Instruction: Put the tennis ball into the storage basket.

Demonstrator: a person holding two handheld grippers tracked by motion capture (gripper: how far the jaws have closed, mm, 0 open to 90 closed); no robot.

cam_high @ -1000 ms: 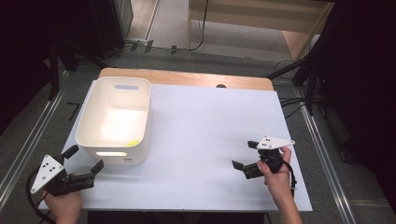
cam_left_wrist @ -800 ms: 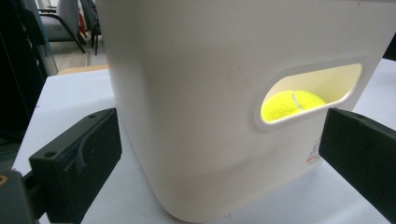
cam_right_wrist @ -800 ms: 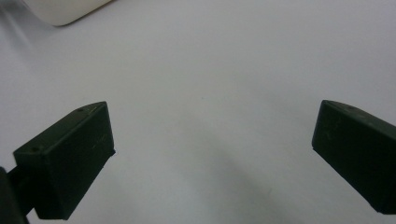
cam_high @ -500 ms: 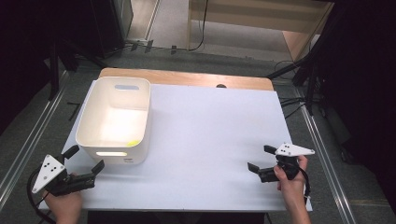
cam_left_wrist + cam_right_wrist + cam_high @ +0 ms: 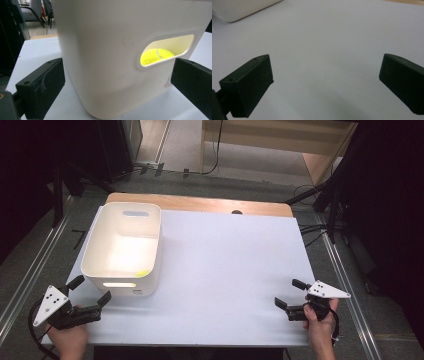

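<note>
Seen from above, a white desk (image 5: 225, 270) carries a white plastic bin (image 5: 125, 247) on its left half, close to the near edge. The bin is a tall tub with rounded corners and a slot handle cut into each short wall. Inside it, against the near wall, lies a yellow tennis ball (image 5: 156, 55); the left claw's view shows it brightly through the handle slot, while from above it appears as little more than a small yellow patch (image 5: 142, 273), probably the same ball.

The left claw (image 5: 90, 292) is held in the person's left hand (image 5: 67, 340) at the desk's near left corner, just in front of the bin's near wall. Its two black jaws stand wide apart and grip nothing; in its own view they sit on either side of the bin's near corner, though I cannot tell whether they touch it.

The right claw (image 5: 291, 294) is held in the person's right hand (image 5: 320, 322) at the desk's near right edge, well apart from the bin. Its jaws are also spread wide and empty, pointing across bare white desk surface, with a corner of the bin (image 5: 239, 8) showing far off at the upper left of its view.
</note>
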